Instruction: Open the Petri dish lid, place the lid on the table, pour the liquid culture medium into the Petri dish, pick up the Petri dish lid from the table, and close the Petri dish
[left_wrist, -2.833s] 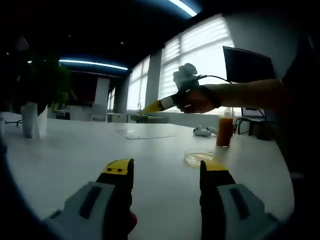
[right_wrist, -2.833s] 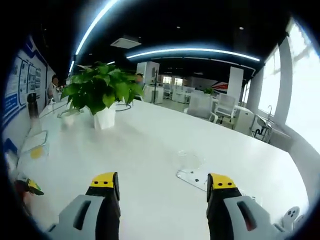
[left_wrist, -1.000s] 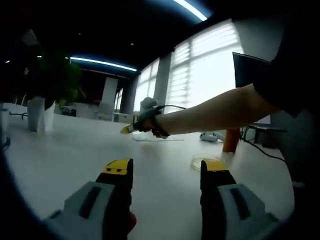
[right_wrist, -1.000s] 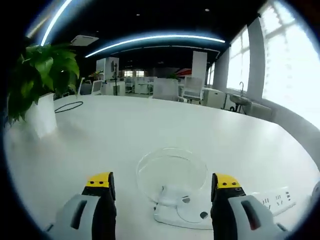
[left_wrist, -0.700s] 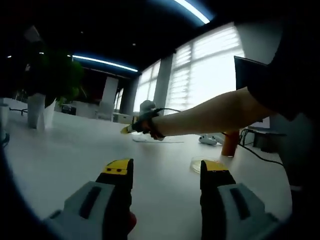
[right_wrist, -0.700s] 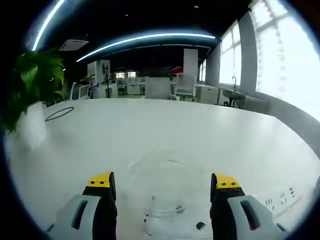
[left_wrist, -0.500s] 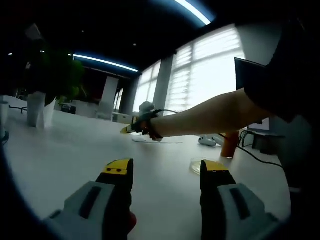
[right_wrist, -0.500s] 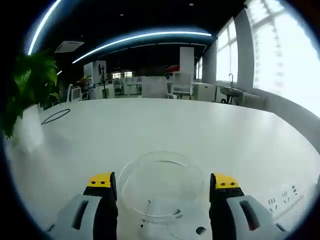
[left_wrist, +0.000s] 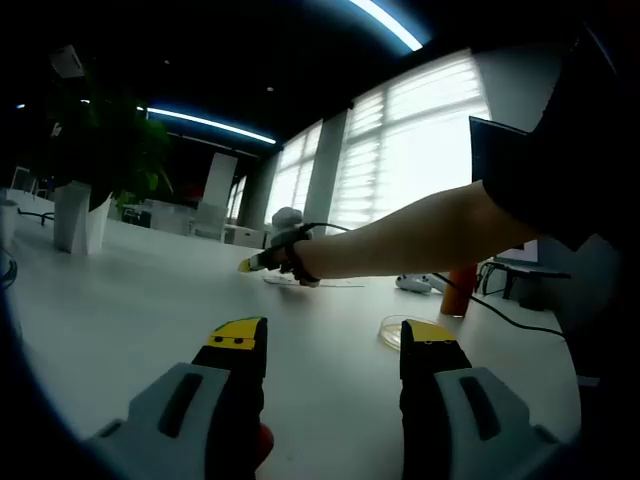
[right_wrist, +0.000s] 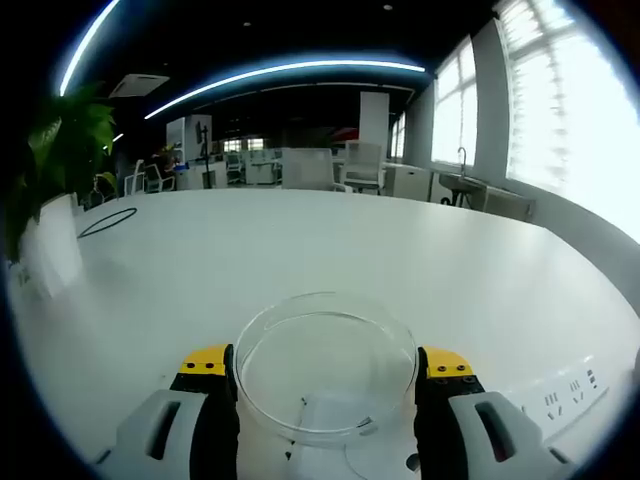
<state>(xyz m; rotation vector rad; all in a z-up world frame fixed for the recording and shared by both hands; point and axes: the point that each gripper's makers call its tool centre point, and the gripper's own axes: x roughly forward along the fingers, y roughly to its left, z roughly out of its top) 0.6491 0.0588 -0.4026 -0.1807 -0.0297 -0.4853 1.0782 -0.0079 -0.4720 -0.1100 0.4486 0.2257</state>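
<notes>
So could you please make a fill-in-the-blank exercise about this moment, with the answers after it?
1. The clear Petri dish lid sits between the jaws of the ____ gripper.
2. The left gripper is ____, holding nothing.
3. The Petri dish rests on the white ____.
4. Behind it stands a bottle of ____ liquid.

Answers: right; open; table; orange

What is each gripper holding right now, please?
Left gripper: open, empty.
Right gripper: jaws around the clear round Petri dish lid; grip cannot be told.
</notes>
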